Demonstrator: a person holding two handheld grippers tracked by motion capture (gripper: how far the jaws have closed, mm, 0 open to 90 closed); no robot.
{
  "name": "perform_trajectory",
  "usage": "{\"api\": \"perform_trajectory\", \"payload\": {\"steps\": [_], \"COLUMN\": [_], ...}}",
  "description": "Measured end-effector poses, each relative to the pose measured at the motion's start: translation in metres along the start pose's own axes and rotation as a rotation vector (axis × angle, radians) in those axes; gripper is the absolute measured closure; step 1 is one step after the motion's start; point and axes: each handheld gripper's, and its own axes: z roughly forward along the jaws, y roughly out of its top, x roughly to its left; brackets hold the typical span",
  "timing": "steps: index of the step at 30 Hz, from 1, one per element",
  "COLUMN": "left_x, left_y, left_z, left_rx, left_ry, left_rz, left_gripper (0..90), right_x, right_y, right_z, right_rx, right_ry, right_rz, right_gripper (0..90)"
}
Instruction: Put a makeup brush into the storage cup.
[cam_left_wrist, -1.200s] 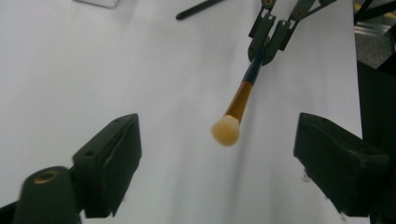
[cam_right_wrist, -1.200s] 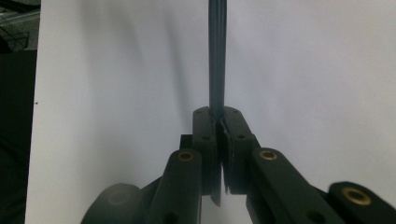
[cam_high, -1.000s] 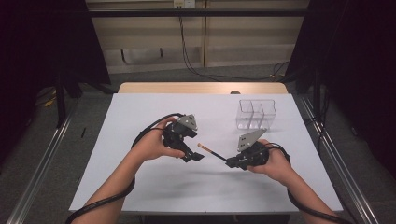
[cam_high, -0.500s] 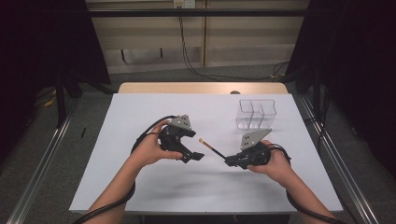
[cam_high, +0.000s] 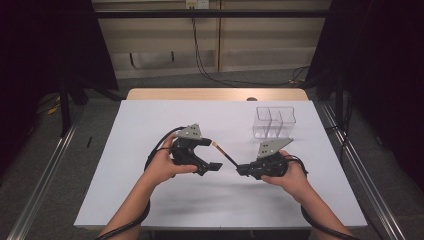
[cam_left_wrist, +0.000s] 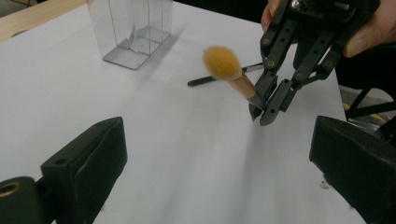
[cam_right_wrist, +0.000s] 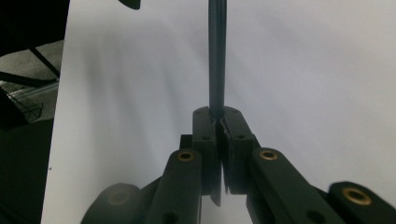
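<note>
Right gripper (cam_left_wrist: 263, 112): jaws pinched tight on the dark handle end of the makeup brush (cam_left_wrist: 229, 73) — tuft pointing away from the jaws, lifted off the table (cam_high: 150, 130).
Left gripper (cam_high: 209, 155): jaws spread wide, nothing between them — brush tuft just ahead.

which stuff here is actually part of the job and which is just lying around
In the job:
- makeup brush, clamped by its dark handle in the right gripper, bristles held off the table
- left gripper, jaws wide open, facing the brush
- clear divided holder, probably where the brush goes

Lying about:
- thin dark pencil-like stick flat on the white table, touched by neither gripper
</note>
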Motion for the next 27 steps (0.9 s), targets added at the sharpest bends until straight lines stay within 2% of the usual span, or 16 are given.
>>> {"api": "perform_trajectory", "payload": {"steps": [6, 9, 17, 20, 23, 27], "left_x": [-0.001, -0.001, -0.003, -0.002, -0.002, -0.003], "left_y": [-0.003, -0.004, -0.008, -0.011, -0.013, -0.013], "left_z": [0.002, 0.003, 0.006, 0.006, 0.007, 0.01], "left_rx": [-0.038, -0.075, -0.132, -0.165, -0.171, -0.183], "left_ry": [0.01, -0.005, -0.013, -0.025, -0.032, -0.034], "left_rz": [-0.013, -0.027, -0.061, -0.09, -0.093, -0.12], "left_gripper": [4.0, 3.8, 2.7, 1.9, 0.0, 0.0], "right_x": [0.002, 0.003, 0.007, 0.009, 0.01, 0.012], "right_y": [-0.001, 0.0, 0.002, 0.004, 0.006, 0.009], "right_z": [0.003, 0.006, 0.012, 0.014, 0.016, 0.019], "right_rx": [-0.045, -0.074, -0.123, -0.131, -0.151, -0.18], "right_ry": [-0.014, -0.023, -0.031, -0.037, -0.04, -0.043], "right_rz": [0.021, 0.032, 0.049, 0.043, 0.051, 0.059], "right_gripper": [85.5, 85.5, 85.5, 85.5, 85.5, 85.5]}}
